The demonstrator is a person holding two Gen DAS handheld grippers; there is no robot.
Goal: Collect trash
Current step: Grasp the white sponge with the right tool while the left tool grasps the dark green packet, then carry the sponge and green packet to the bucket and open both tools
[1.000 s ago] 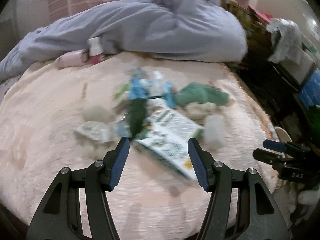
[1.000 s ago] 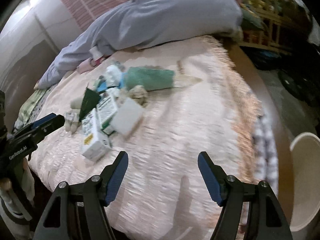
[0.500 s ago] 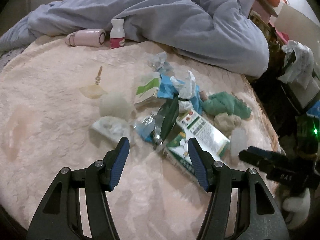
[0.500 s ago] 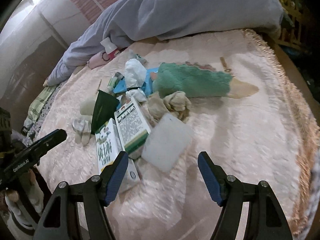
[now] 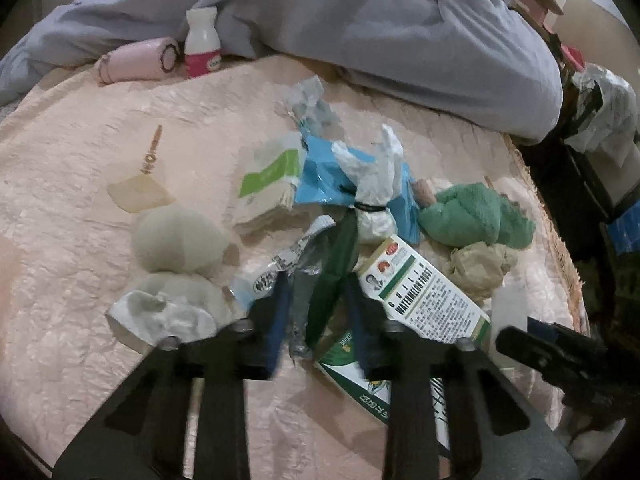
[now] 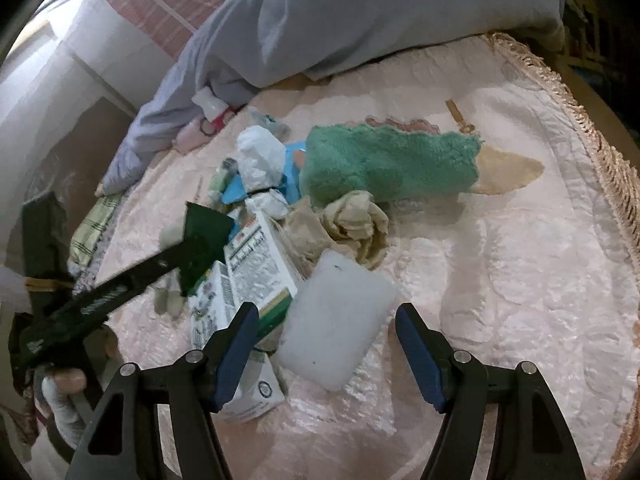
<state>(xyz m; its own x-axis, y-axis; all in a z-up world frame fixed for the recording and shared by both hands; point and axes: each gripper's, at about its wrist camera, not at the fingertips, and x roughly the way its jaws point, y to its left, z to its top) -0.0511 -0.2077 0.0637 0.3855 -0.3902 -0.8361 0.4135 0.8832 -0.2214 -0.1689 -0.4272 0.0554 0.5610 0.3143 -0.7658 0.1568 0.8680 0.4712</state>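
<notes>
Trash heap mid-bed on pink quilted bedspread (image 5: 72, 208).

Left gripper (image 5: 316, 304) jaws just been closing, nearly shut around flat dark green foil wrapper (image 5: 336, 268) at near edge of heap. Pad contact unclear from blur. Wrapper looks light, floppy, slick; best pinched mid-strip.

Right gripper (image 6: 324, 344) jaws just been closing a little, still wide, nothing clamped. White foam block (image 6: 336, 320) sits between them: light, squashy, take by edges. Printed cardboard carton (image 6: 260, 264) just left, stiff.

A: Right of the white foam block (image 6: 336, 320), bare pink bedspread (image 6: 500, 280), wide open!

B: Left of it, boxes (image 6: 260, 264) crowd in; behind it, crumpled paper (image 6: 352, 228) and green towel (image 6: 392, 164).
</notes>
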